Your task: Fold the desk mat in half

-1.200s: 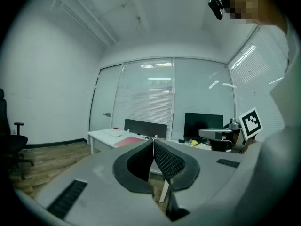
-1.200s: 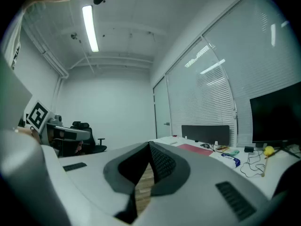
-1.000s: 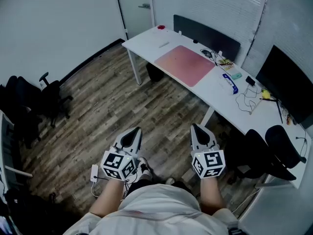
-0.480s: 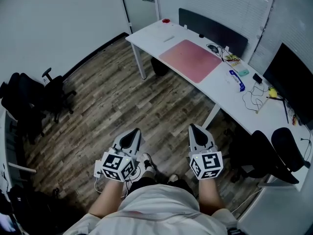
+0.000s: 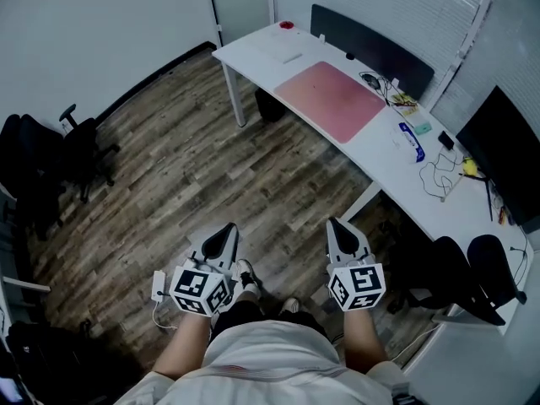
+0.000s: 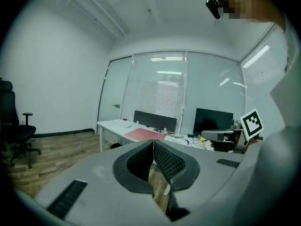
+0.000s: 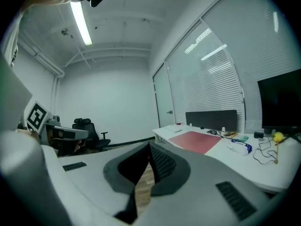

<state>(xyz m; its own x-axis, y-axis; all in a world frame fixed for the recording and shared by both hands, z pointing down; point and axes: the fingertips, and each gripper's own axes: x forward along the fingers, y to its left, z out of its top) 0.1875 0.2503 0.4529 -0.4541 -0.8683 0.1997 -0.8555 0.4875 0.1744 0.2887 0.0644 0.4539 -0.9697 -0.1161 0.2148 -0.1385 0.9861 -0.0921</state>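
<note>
A pink desk mat point(image 5: 331, 99) lies flat and unfolded on the long white desk point(image 5: 371, 154) at the far side of the room; it also shows as a pink desk mat point(image 6: 145, 134) in the left gripper view and a pink desk mat point(image 7: 195, 141) in the right gripper view. My left gripper point(image 5: 229, 231) and right gripper point(image 5: 335, 225) are held low over the wood floor, far from the desk. Both are shut with nothing between the jaws. In their own views the left gripper point(image 6: 153, 142) and right gripper point(image 7: 150, 146) show their tips pressed together.
On the desk beside the mat lie a keyboard point(image 5: 283, 53), a red object point(image 5: 287, 25), cables point(image 5: 439, 175) and a blue-white pack point(image 5: 408, 141). A dark divider panel point(image 5: 371, 49) and monitor point(image 5: 506, 154) stand behind. Black chairs stand at left point(image 5: 76, 154) and right point(image 5: 468, 277).
The head view has shifted slightly, so the desk sits a little differently in frame. Both grippers stay low and shut, the left one drifting a little down and left.
</note>
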